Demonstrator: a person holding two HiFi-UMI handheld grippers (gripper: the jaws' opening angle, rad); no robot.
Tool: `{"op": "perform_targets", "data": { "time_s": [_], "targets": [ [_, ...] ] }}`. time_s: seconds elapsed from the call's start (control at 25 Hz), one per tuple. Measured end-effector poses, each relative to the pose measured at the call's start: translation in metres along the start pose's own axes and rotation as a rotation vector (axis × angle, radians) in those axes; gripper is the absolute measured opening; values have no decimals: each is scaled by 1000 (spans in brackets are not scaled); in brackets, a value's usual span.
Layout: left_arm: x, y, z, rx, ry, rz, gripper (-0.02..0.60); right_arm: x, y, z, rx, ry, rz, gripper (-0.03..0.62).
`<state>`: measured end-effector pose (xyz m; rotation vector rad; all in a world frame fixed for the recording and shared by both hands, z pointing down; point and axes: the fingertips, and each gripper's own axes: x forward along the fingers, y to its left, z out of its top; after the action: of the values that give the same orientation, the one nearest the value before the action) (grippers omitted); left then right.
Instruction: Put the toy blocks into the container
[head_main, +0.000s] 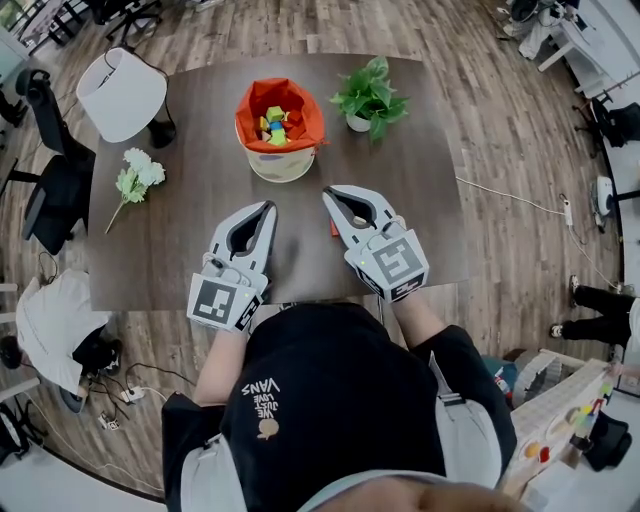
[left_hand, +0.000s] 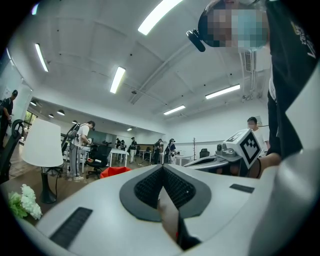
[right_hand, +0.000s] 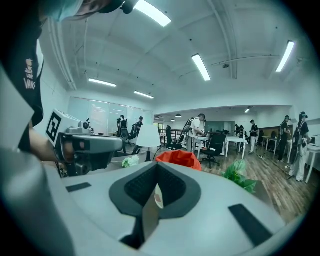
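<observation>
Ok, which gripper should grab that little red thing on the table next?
Right, probably: the red thing lies just beside the right gripper, farther from the left gripper. Both are shut now.

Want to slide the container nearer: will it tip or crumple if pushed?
It probably slides rather than tips: the container looks broad and round. Its orange lining looks like soft fabric, so a push at the rim would likely just dent it; push the lower wall. The blocks inside add some weight, likely steadying it.

The head view looks steeply down on the surface (head_main: 180, 230). Both gripper views face low across it, sharing the container (head_main: 282, 166).
</observation>
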<state>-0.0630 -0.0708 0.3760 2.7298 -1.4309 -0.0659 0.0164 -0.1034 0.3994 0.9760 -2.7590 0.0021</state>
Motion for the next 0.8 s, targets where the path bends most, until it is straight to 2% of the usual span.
{"op": "perform_targets", "data": {
  "time_s": [0.36,0.8],
  "targets": [
    [11,-6,0,-6,-2,-32,11,-6,-15,-3,-7,12,-37,17],
    [27,-15,-4,-13,9,-68,11,-9,-30,-48,3,117,-57,17]
  ]
}}
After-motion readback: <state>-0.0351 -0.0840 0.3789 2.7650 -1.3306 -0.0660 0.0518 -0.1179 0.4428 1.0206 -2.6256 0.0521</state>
